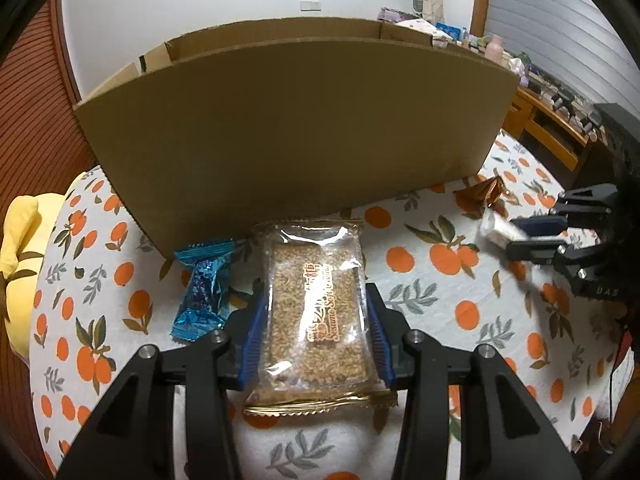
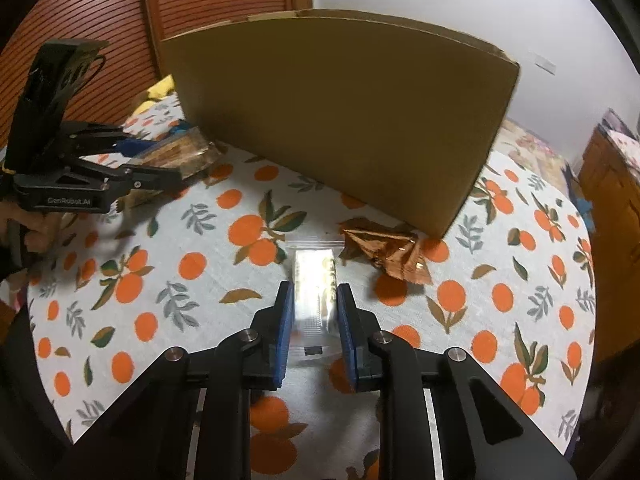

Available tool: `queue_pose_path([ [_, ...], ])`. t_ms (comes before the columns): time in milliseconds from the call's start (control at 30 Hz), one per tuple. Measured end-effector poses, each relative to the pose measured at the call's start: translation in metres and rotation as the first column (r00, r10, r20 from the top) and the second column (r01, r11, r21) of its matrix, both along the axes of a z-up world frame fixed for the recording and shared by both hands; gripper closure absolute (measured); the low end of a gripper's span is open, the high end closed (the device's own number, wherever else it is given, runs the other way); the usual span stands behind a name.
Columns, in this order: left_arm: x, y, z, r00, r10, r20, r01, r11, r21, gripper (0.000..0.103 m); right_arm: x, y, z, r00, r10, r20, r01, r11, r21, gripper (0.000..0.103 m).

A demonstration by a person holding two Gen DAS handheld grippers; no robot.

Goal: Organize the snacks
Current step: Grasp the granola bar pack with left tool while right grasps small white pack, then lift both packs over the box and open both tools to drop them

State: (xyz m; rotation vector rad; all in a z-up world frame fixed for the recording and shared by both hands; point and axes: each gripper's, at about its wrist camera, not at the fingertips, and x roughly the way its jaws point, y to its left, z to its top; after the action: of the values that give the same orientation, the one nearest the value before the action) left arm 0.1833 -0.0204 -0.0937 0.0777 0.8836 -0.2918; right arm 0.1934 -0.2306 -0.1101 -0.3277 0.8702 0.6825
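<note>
Blue-padded fingers of the left tool (image 1: pixel 314 344) clamp the long sides of a clear-wrapped sesame bar (image 1: pixel 316 312), whose long axis runs 6 to 12 o'clock straight out along the tool. At the bar's 9 o'clock a blue-wrapped sweet (image 1: pixel 204 288) lies just beside it on the orange-print worktop (image 1: pixel 420 280). The right tool (image 2: pixel 312 320), narrowed to its tightest, grips a small white packet (image 2: pixel 314 284) the same way, lengthwise toward 12. A crumpled copper wrapper (image 2: pixel 384 248) rests at that packet's 2 o'clock, near the corner of the cardboard box (image 1: pixel 296 120), which stands dead ahead of both tools, so each snack likely has to rise over its near wall. Only the left wrist view shows the open top's far flaps and the blue sweet; only the right wrist view shows a hand on the left tool's grip at 9 o'clock.
</note>
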Motion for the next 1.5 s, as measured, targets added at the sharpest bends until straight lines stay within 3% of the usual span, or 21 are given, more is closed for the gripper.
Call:
queue_pose_path([
  [200, -0.006, 0.007, 0.008, 1.000, 0.009, 0.023, -0.007, 0.998, -0.064, 0.059, 0.001, -0.003, 0.010, 0.999, -0.003, -0.050, 0.004, 1.000, 0.021, 0.083],
  [433, -0.015, 0.010, 0.022, 0.996, -0.054, 0.071, 0.060, 0.995, -0.076, 0.059, -0.020, -0.002, 0.032, 0.997, -0.068, 0.025, 0.067, 0.997, 0.038, 0.083],
  [800, -0.023, 0.006, 0.058, 0.981, -0.128, 0.148, 0.141, 0.987, -0.077, 0.059, -0.051, -0.009, 0.059, 0.969, -0.231, 0.082, 0.220, 0.968, 0.123, 0.083],
  [1500, -0.029, 0.008, 0.103, 0.965, -0.110, 0.236, 0.125, 0.991, -0.048, 0.059, -0.060, -0.004, 0.114, 0.955, -0.224, 0.196, 0.195, 0.968, 0.160, 0.083],
])
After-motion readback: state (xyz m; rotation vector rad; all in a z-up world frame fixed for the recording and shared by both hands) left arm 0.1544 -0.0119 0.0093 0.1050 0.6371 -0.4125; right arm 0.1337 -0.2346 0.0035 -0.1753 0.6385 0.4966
